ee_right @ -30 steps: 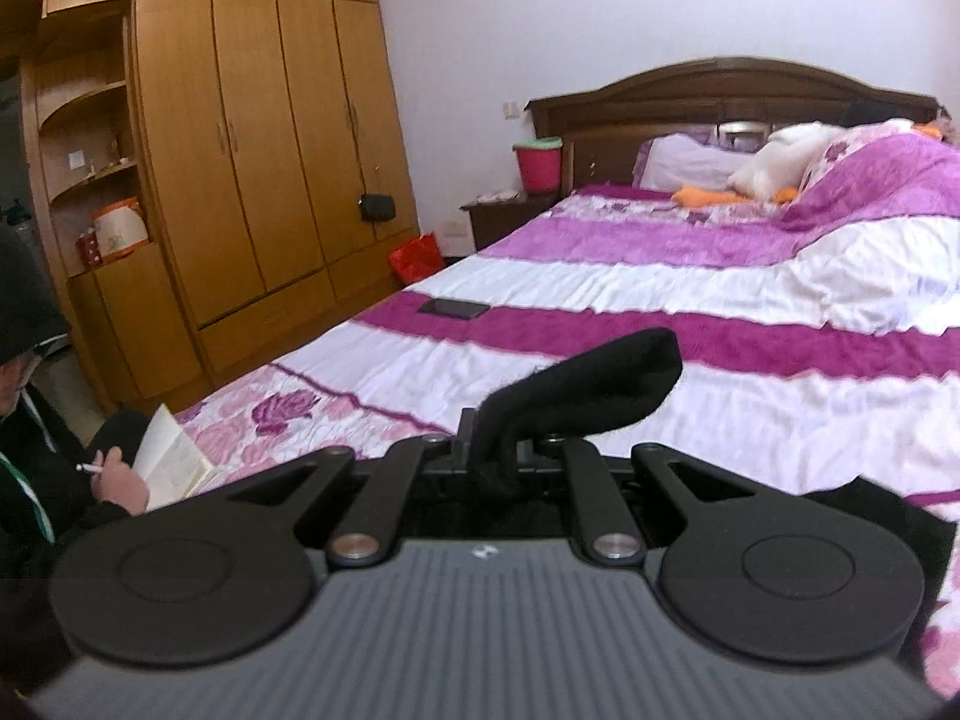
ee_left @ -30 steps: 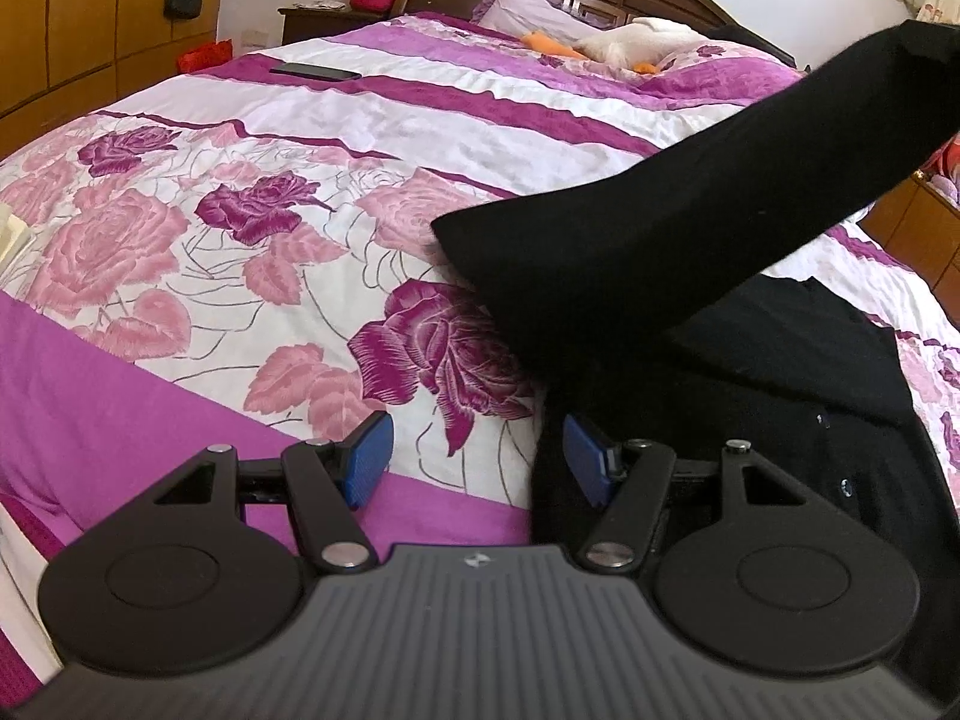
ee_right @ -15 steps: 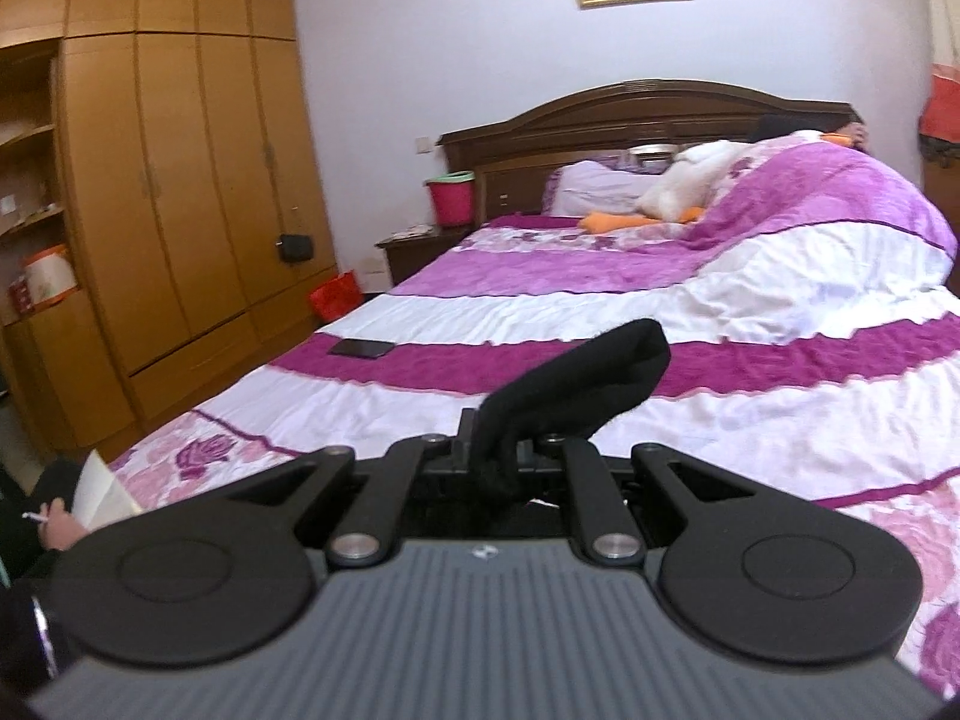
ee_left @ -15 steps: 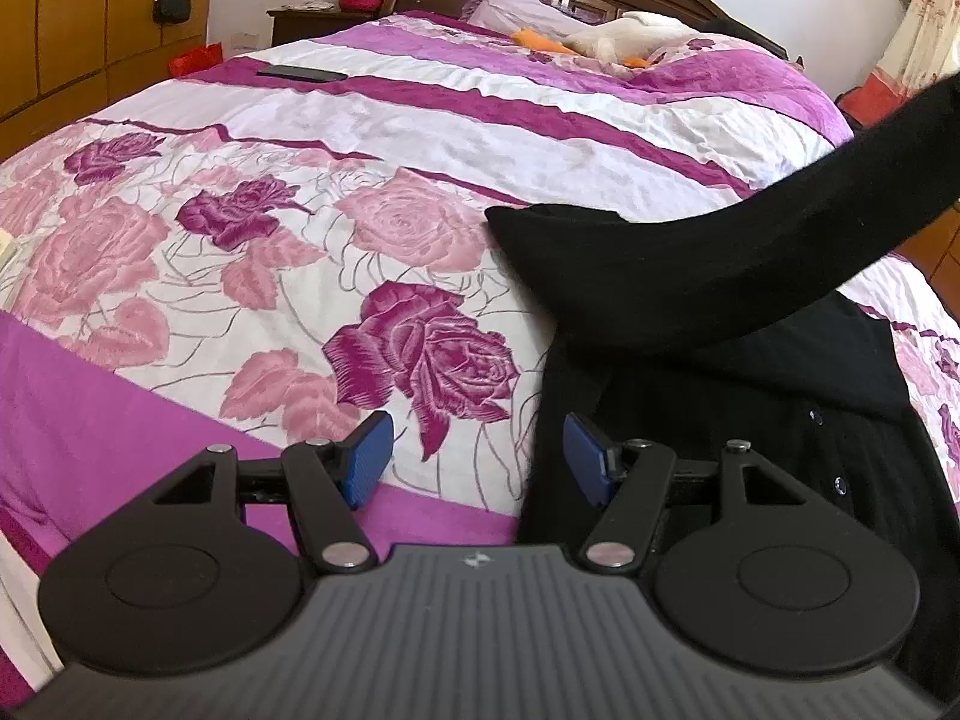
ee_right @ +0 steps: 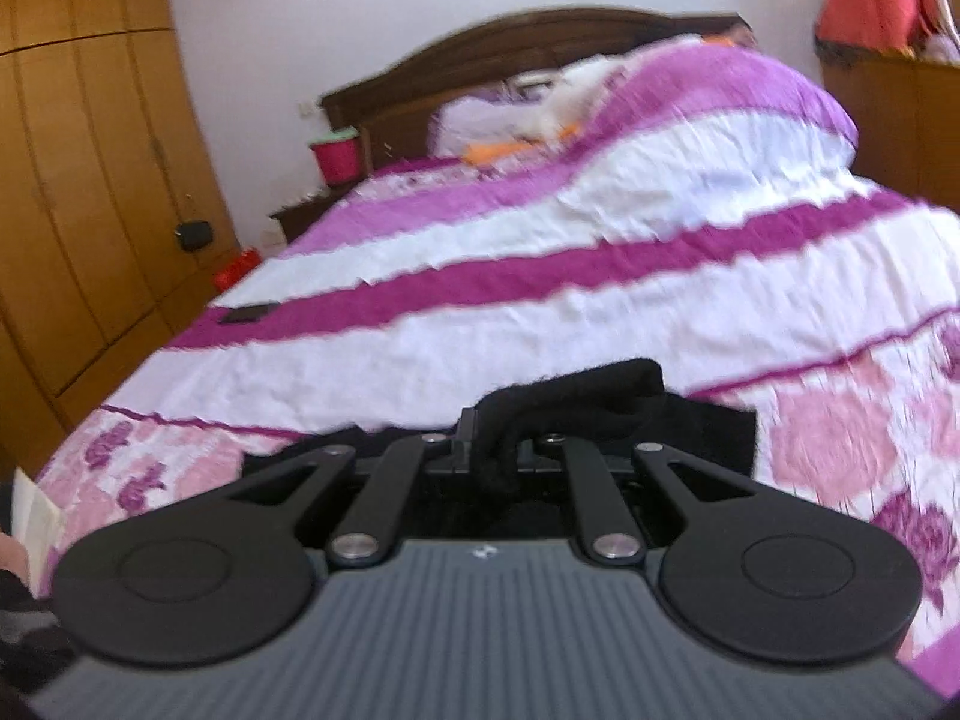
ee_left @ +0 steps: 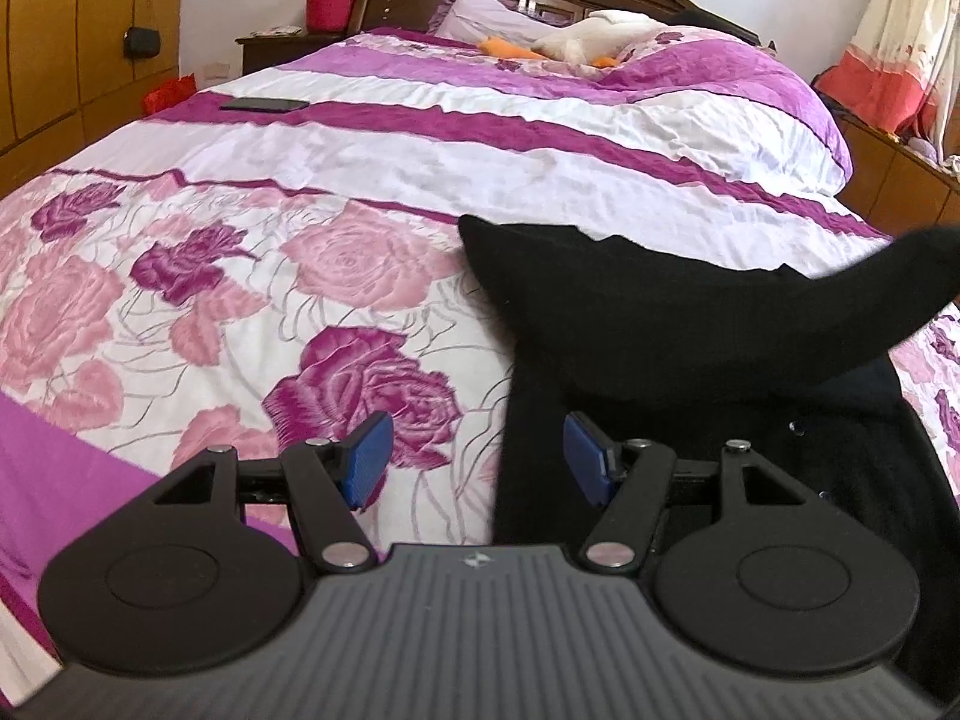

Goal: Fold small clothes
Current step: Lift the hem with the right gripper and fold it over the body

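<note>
A black buttoned garment (ee_left: 690, 414) lies on the flowered bedspread (ee_left: 252, 276) at the near right of the bed. One black sleeve (ee_left: 780, 312) stretches from the garment's top edge up and off to the right, low over the body. My left gripper (ee_left: 474, 459) hovers open above the garment's left edge, blue pads (ee_left: 367, 459) apart with nothing between them. In the blurred right wrist view my right gripper (ee_right: 495, 441) is shut on the black sleeve end (ee_right: 600, 390), which bunches up over its fingers, just above the garment (ee_right: 714, 432).
A dark phone (ee_left: 264, 104) lies on the purple stripe at the far left of the bed. Pillows and a white-and-orange soft toy (ee_left: 576, 42) sit at the headboard. Wooden wardrobes (ee_right: 78, 192) line the left wall. An open book held by a hand (ee_right: 27, 516) shows at the left edge.
The right gripper has carried the sleeve down and across toward the garment; the sleeve now runs much lower over it. The left gripper drifted slightly and stayed open.
</note>
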Motion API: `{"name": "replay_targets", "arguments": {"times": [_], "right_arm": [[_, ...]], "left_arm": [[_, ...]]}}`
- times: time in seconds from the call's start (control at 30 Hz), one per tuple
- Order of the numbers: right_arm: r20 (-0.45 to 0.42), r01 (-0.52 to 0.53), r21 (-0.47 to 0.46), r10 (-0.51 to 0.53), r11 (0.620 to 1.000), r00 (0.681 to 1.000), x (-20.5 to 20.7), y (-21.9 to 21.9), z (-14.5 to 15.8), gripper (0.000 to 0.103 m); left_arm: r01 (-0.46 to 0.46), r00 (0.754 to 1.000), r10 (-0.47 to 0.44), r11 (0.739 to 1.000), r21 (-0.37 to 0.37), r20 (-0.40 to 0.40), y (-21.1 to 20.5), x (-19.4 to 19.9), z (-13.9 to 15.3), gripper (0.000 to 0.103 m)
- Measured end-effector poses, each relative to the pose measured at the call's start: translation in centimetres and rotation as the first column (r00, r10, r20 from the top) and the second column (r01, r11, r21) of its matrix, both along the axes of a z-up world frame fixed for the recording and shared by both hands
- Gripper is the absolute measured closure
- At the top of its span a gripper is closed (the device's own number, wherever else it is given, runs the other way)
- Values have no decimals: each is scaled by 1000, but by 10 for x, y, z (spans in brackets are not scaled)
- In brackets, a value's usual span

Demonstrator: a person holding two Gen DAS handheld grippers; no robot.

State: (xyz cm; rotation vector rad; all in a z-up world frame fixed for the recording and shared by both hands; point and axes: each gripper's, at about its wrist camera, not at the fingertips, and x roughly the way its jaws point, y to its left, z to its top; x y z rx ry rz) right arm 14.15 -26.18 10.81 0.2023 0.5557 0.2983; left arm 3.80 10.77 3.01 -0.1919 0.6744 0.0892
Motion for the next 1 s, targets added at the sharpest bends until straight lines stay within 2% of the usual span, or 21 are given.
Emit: {"name": "replay_targets", "arguments": {"times": [0.17, 0.47, 0.73, 0.83, 0.93, 1.0], "right_arm": [[-99, 23, -12, -24, 1000, 995, 13, -7, -42, 92], [-175, 43, -43, -50, 998, 983, 22, -17, -92, 92], [-173, 21, -29, -26, 999, 985, 23, -21, -99, 89], [-167, 13, -6, -14, 1000, 986, 20, -25, -93, 89], [-136, 7, -7, -8, 1000, 991, 14, -30, -85, 80], [-123, 3, 0, -3, 1000, 992, 12, -33, -82, 80]], "left_arm": [[20, 1000, -20, 1000, -21, 4, -9, 13, 4, 35], [32, 999, -32, 999, -13, 5, -23, 37, 1, 35], [11, 1000, -11, 1000, -10, -30, -20, 46, -12, 35], [7, 1000, -7, 1000, -16, -7, -16, 44, -8, 35], [3, 1000, -3, 1000, -16, 17, -14, 44, -1, 35], [3, 999, -3, 1000, -15, 32, -14, 45, 2, 35]]}}
